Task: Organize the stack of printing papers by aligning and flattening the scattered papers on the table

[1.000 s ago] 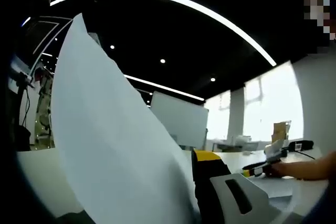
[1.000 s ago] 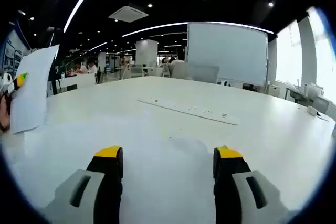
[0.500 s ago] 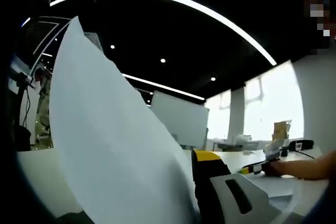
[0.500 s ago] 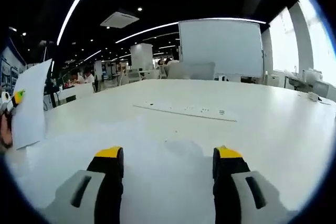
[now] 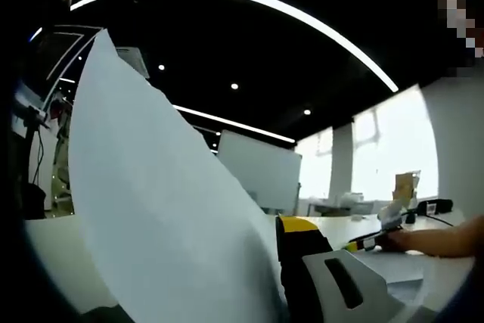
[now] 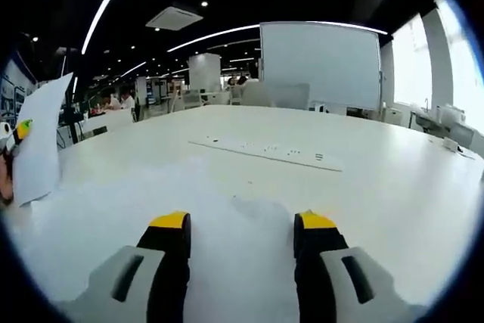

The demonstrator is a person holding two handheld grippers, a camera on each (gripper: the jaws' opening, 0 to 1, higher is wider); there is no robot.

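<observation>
A large white sheet of paper (image 5: pixel 159 209) stands up in the left gripper view and hides the left jaw. My left gripper (image 5: pixel 261 266) is shut on its lower edge; the yellow-tipped right jaw presses against it. In the right gripper view the same sheet (image 6: pixel 38 141) rises at the far left with the left gripper's yellow tip beside it. My right gripper (image 6: pixel 242 226) is open, its jaws low over white paper (image 6: pixel 227 209) lying flat on the table (image 6: pixel 378 179). The left gripper view shows the right gripper (image 5: pixel 370 241) held by a hand, over flat papers (image 5: pixel 393 270).
A recessed socket strip (image 6: pixel 265 150) runs across the white table ahead of the right gripper. A whiteboard (image 6: pixel 321 66) stands beyond the far edge, with chairs and people at desks in the background. Bright windows are at the right.
The right gripper's jaws have come a little closer together and the view has shifted slightly. The left gripper still holds the raised sheet, which has leaned slightly left.
</observation>
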